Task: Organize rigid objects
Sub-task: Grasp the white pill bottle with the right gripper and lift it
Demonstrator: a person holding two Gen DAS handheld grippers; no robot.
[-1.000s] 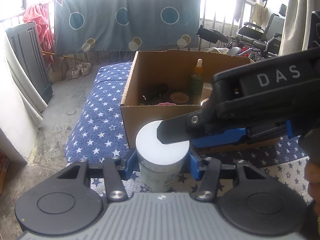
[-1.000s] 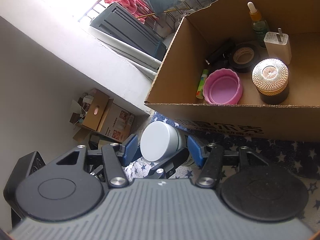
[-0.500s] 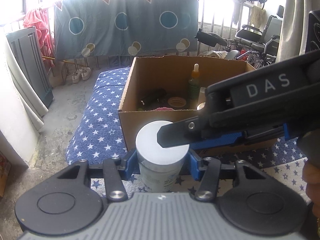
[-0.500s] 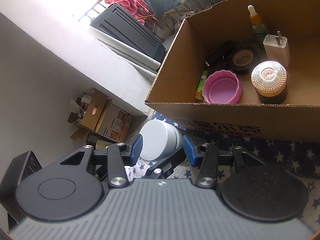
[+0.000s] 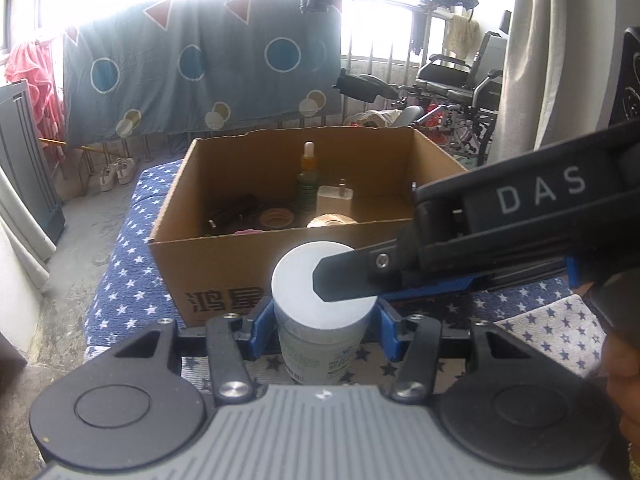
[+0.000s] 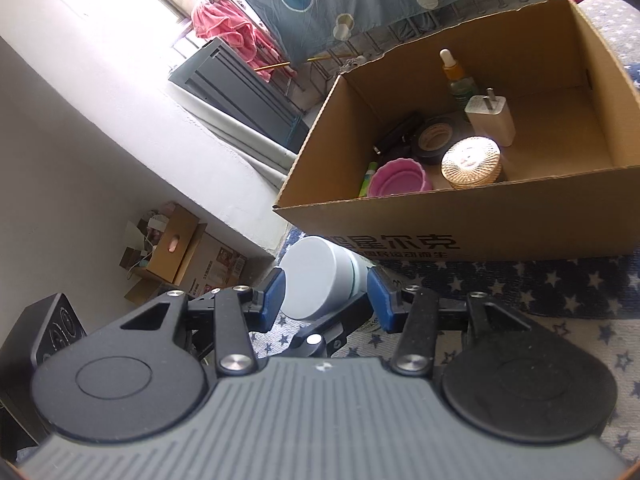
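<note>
Jar (image 5: 324, 312): a white round tub with a flat lid and a printed label, upright on the star-print cloth (image 5: 128, 276), just in front of the near wall of the cardboard box (image 5: 224, 280).
Left gripper (image 5: 325, 322): its blue pads sit against the jar's two sides below the lid — closed onto it.
Right gripper (image 6: 326, 294): in its own view the blue fingers (image 6: 274, 292) flank the lid with a sliver of gap on the left side, so whether it grips cannot be told.
Left view only: the right gripper's black finger crosses over the lid from the right, lettered "DAS"; a wheelchair (image 5: 460, 88) stands far right, a patterned sheet (image 5: 200, 68) hangs behind.
Right view only: the box floor from above — a pink scalloped lid (image 6: 398, 178), a ribbed gold-topped jar (image 6: 472, 162), a black tape roll (image 6: 436, 138), a white plug (image 6: 490, 120) and a dropper bottle (image 6: 456, 76).
Box: plain brown corrugated card, open top, ragged far edge, dark printed characters on the near wall.
</note>
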